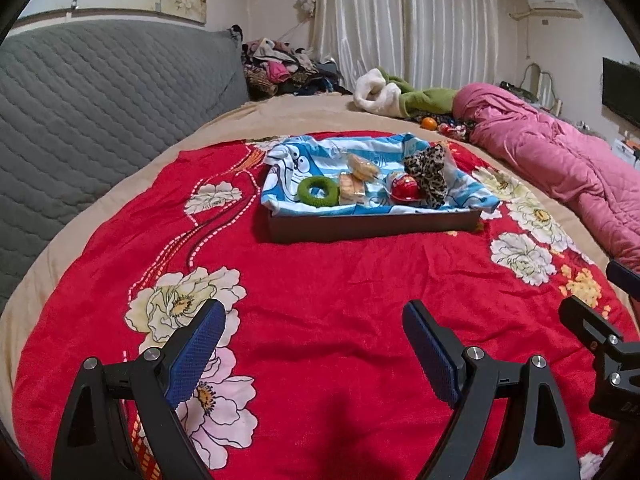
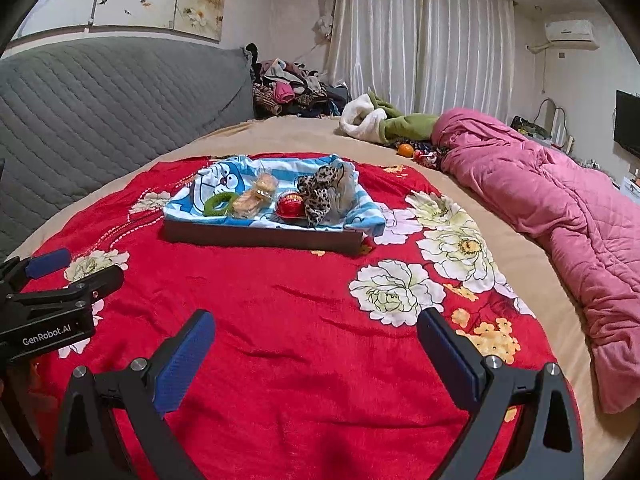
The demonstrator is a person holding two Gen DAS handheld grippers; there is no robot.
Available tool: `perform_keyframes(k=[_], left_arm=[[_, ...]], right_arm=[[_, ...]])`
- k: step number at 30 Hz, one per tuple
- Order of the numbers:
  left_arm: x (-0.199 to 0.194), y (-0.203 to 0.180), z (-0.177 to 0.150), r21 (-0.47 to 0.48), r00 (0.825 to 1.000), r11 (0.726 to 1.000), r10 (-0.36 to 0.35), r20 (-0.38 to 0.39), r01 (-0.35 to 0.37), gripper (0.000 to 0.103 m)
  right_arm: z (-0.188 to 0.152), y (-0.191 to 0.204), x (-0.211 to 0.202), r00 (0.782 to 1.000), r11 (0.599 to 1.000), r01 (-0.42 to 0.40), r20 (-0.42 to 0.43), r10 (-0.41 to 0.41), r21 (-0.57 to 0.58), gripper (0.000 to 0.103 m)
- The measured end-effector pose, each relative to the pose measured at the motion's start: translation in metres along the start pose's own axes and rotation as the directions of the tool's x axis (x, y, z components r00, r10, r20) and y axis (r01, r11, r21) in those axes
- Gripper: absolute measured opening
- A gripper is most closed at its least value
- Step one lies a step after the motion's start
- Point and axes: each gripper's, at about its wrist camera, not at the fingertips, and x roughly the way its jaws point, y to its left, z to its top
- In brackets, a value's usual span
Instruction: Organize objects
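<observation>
A wide bed (image 1: 312,116) fills the room, a red floral blanket (image 1: 340,300) spread across its near half and a pink quilt (image 2: 560,208) heaped along its right side. On the blanket sits a shallow dark tray (image 1: 372,224) lined with a blue cartoon cloth (image 1: 304,160), and the objects lie together inside it: a leopard-print scrunchie (image 1: 430,172) at the right, a red round packet (image 1: 405,189) just beside it, wrapped biscuits (image 1: 354,186) in the middle and a green ring (image 1: 318,191) at the left. An orange (image 1: 429,123) rests far back, near the quilt, well apart from the tray. In the foreground the left gripper (image 1: 314,322) hangs above bare blanket, its blue-padded jaws spread wide with nothing between them. The right gripper (image 2: 316,328), alongside it, likewise stands wide apart and empty, both well short of the tray.
</observation>
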Motion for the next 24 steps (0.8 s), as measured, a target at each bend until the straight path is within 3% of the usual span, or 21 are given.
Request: perform_keyframes(k=[24], left_arm=[[0.030, 0.002, -0.017, -0.010, 0.999, 1.000, 0.006, -0.047, -0.007, 0.091]], right_arm=[[-0.018, -0.003, 0.027, 0.998, 1.000, -0.010, -0.059, 0.010, 0.007, 0.102]])
